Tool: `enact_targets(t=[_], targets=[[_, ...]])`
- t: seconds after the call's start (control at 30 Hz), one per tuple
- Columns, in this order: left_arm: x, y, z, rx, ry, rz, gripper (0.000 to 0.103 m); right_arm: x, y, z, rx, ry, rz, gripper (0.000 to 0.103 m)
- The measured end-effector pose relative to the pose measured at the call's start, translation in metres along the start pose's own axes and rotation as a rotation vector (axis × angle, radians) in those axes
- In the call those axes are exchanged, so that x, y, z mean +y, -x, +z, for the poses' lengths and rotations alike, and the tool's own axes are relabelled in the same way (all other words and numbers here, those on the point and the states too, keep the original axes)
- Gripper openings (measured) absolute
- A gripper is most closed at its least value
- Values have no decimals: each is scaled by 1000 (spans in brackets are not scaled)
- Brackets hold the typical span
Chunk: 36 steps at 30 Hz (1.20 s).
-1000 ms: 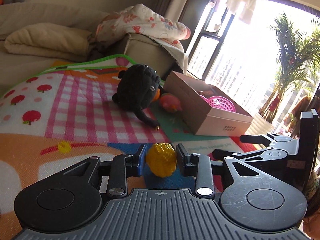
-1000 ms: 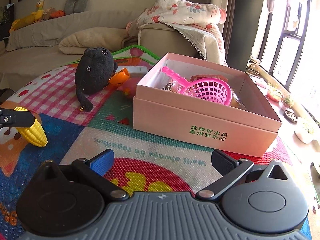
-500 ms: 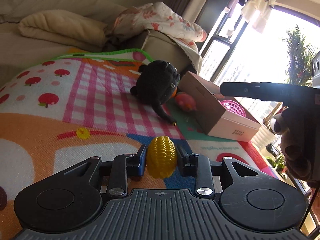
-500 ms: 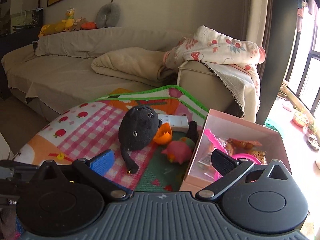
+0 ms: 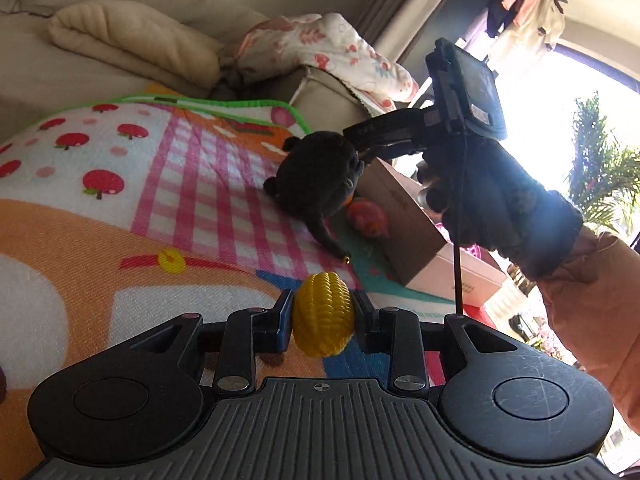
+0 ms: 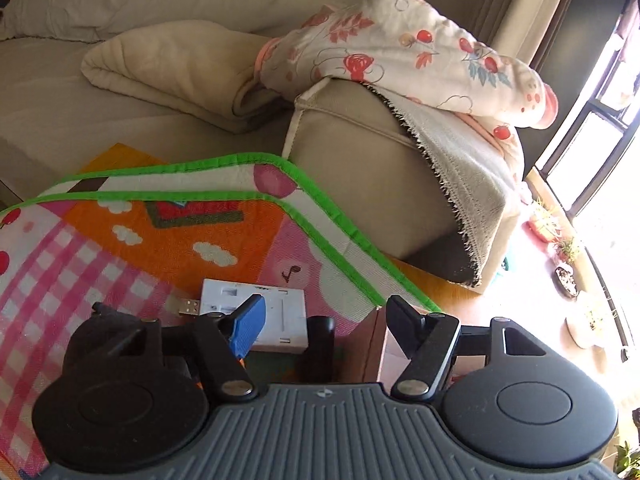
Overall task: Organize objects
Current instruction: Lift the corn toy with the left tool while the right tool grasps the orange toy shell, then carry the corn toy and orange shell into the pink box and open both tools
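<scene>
Left gripper (image 5: pixel 322 316): black linkage arms, silver screws, ribbed grey housing. Right gripper (image 6: pixel 322 322): one blue pad (the other apparently black). Dark glove (image 5: pixel 496 204), orange sleeve (image 5: pixel 592 300).

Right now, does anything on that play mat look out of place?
Yes: a white USB gadget lies on the mat among toys, like the black plush, tipped over beside the pink box.
</scene>
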<state>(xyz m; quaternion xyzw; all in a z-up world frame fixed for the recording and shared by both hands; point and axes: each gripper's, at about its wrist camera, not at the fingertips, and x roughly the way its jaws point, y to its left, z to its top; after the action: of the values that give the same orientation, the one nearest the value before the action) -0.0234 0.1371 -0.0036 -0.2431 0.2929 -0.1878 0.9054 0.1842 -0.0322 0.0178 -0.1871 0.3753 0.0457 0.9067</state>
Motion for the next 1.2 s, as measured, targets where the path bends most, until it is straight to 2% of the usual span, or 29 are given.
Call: enact_targets(t=[0.03, 0.1, 0.2, 0.23, 0.3, 0.4, 0.53, 0.63, 0.67, 0.7, 0.77, 0.83, 0.9, 0.93, 1.03, 1.1, 1.2], targets=[[3, 0, 3, -6, 12, 3, 34, 2, 2, 0, -8, 6, 21, 67], [6, 0, 12, -37, -2, 30, 34, 3, 10, 0, -15, 3, 117, 70], [11, 0, 24, -76, 3, 39, 34, 4, 10, -2, 48, -43, 263, 75], [12, 0, 26, -85, 5, 41, 34, 5, 9, -3, 58, -49, 287, 77], [15, -1, 26, -88, 12, 46, 34, 10, 9, -7, 51, -63, 299, 89], [16, -2, 20, -65, 18, 49, 34, 10, 2, -6, 52, -96, 293, 91], [14, 2, 18, -77, 8, 37, 34, 4, -8, -7, 119, -169, 352, 91], [15, 4, 17, -77, 15, 39, 34, 2, -2, -14, 142, -191, 404, 76], [16, 5, 17, -80, 19, 38, 34, 2, 4, -17, 141, -188, 414, 67], [17, 7, 18, -85, 21, 39, 34, 3, 11, -20, 138, -171, 404, 54], [18, 9, 19, -92, 23, 44, 34, 6, 25, -25, 122, -133, 370, 42], [19, 12, 20, -98, 22, 49, 34, 5, 40, -28, 101, -101, 387, 41], [19, 12, 21, -98, 23, 54, 34, -8, 56, -27, 52, -131, 469, 44], [19, 12, 21, -96, 23, 55, 34, -14, 59, -26, 37, -158, 481, 46], [18, 11, 21, -91, 16, 58, 34, -18, 57, -19, 21, -167, 405, 48], [18, 10, 20, -90, 13, 58, 34, -15, 42, -17, 53, -158, 342, 48], [19, 7, 19, -76, 16, 63, 34, -8, 16, -18, 100, -165, 297, 49]])
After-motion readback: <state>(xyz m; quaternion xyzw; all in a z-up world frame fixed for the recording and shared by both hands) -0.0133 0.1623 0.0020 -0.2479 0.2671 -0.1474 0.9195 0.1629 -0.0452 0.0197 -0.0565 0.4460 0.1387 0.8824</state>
